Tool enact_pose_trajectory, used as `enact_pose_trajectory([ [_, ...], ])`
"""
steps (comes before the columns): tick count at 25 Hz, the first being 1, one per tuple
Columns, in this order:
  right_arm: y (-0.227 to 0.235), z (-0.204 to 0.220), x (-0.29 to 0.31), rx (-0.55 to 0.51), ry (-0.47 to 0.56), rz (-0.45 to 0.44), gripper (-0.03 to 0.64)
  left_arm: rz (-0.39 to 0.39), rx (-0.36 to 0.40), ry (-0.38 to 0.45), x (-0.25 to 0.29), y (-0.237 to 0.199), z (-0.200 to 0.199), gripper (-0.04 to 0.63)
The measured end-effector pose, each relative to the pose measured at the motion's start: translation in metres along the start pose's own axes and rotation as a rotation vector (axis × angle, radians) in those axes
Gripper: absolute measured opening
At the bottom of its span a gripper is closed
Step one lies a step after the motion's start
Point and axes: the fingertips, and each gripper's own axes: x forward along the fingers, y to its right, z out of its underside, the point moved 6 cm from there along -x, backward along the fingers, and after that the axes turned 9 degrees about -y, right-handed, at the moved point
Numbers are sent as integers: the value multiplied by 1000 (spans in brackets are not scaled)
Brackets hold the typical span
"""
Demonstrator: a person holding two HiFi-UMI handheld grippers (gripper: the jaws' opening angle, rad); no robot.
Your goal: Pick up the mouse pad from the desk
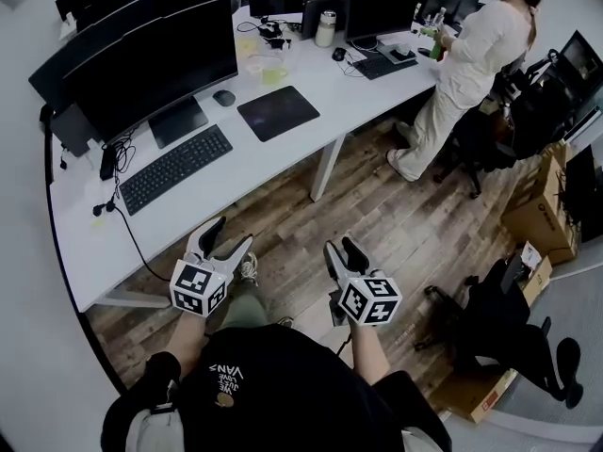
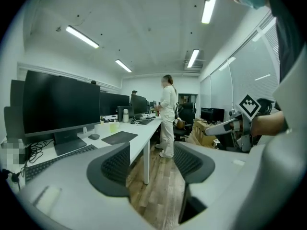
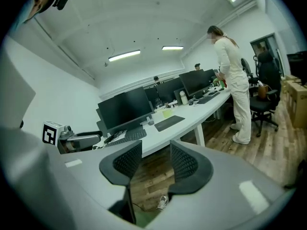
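dark flat rectangular mouse pad (image 1: 278, 112) lying on the long white counter (image 1: 283, 163), upper centre of the head view, untouched. small dark mouse (image 1: 224, 97) just to its upper left, black keyboard (image 1: 175, 168) further lower left, wide black monitor (image 1: 151, 64) behind. left hand-held gripper (image 1: 231, 234) low in the frame, left of centre, over brown wood floor (image 1: 377, 205), jaws wide apart, empty. right hand-held gripper (image 1: 341, 247) beside it, lower centre, likewise spread, gripping nothing. both well apart from the pad.
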Motion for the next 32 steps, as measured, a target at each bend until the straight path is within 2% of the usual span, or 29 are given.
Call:
enact_pose_trajectory([
  [10, 30, -42, 54, 35, 11, 64, 176, 77, 18, -21, 86, -45, -33, 272],
  [21, 34, -112, 170, 54, 13, 111, 181, 111, 20, -45, 157, -152, -63, 272],
  [28, 28, -136, 231, 69, 3, 144, 184, 138, 10, -78, 190, -212, -62, 272],
  [32, 32, -142, 253, 88, -19, 156, 184, 140, -30, -86, 207, -236, -62, 272],
])
